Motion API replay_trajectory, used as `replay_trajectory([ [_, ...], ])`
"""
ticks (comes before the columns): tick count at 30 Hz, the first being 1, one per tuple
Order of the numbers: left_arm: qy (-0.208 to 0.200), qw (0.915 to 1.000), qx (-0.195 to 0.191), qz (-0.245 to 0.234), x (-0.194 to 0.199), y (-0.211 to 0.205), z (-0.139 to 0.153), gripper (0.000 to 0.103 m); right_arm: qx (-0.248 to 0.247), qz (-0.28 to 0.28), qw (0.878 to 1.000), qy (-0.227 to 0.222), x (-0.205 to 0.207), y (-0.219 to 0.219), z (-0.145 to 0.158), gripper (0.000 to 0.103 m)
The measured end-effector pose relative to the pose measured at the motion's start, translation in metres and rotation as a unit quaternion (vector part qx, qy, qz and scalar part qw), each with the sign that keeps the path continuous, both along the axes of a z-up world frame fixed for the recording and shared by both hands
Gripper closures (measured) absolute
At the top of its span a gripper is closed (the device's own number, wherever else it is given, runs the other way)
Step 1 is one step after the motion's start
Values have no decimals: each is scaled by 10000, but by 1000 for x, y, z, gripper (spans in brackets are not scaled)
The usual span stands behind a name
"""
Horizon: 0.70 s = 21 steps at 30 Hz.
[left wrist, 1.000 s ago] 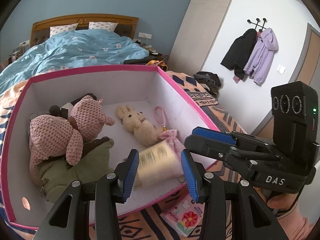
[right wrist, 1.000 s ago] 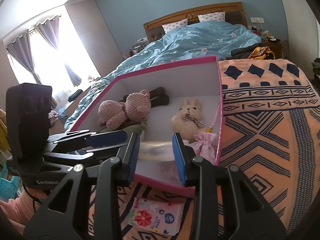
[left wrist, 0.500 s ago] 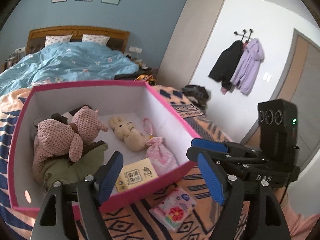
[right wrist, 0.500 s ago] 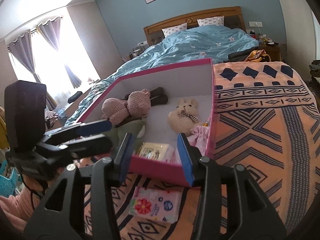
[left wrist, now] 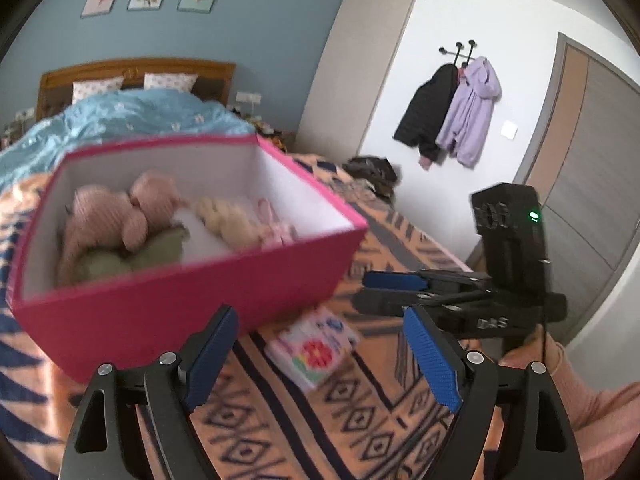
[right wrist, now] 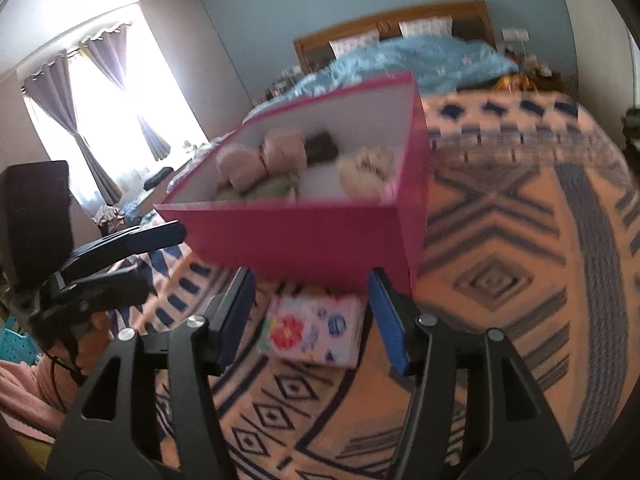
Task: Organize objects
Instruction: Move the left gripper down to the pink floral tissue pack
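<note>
Both my tongs hover over the patterned orange blanket (left wrist: 280,432), just in front of the pink box (left wrist: 168,304). Frames are motion-blurred.

My left gripper (left wrist: 320,356) has its jaws opening, blue pads wide apart, nothing between them. Past the gap lie the blanket and a flowery tissue pack (left wrist: 316,350), not touched. My right gripper (right wrist: 312,316) has its jaws opening too, narrower than the left, nothing pinched. In the right wrist view the tissue pack (right wrist: 312,330) lies on the blanket beyond the gap between my pads, apart from both, just in front of the box's near wall (right wrist: 296,236).

From the left wrist view my right gripper (left wrist: 384,292) shows at the right, side on, with a pink sleeve (left wrist: 600,412) below it. From the right wrist view my left gripper (right wrist: 160,252) shows at the left, fingers spread.

Box is open-topped, white inside, sitting on the blanket at the foot of the bed. Inside: pink knitted plush (left wrist: 120,216) at the left on top of an olive-green soft thing (left wrist: 152,252), cream bunny plush (left wrist: 228,220) in the middle, small pink pouch (left wrist: 276,228) at the right by the wall. A dark brown item (right wrist: 322,146) shows behind the pink plush in the right view; too blurred to name.

Background: blue duvet (left wrist: 132,120), wooden headboard (left wrist: 136,70), jackets on wall hooks (left wrist: 452,112).
</note>
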<state>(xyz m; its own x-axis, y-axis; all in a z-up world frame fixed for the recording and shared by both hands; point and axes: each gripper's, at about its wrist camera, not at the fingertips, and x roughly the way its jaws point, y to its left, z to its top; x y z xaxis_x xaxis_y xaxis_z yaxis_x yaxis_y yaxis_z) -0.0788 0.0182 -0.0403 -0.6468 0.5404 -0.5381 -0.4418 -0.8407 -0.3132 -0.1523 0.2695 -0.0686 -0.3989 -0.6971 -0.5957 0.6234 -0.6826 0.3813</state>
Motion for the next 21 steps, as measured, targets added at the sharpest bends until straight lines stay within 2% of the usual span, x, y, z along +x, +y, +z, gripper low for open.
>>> replay_trajectory([
  [3, -272, 9996, -60, 34, -2, 5, -16, 17, 54, -62, 9997, -227, -3, 1, -15, 43],
  [9, -747, 9971, 110, 35, -12, 7, -41, 20, -21, -132, 9988, -464, -8, 3, -30, 43],
  [17, -963, 9953, 44, 25, -15, 15, -52, 46, -83, -82, 9981, -609, -7, -2, -38, 43],
  [21, -1117, 9937, 36, 84, -20, 14, -58, 56, -95, -128, 9979, -621, -9, -1, -39, 43],
])
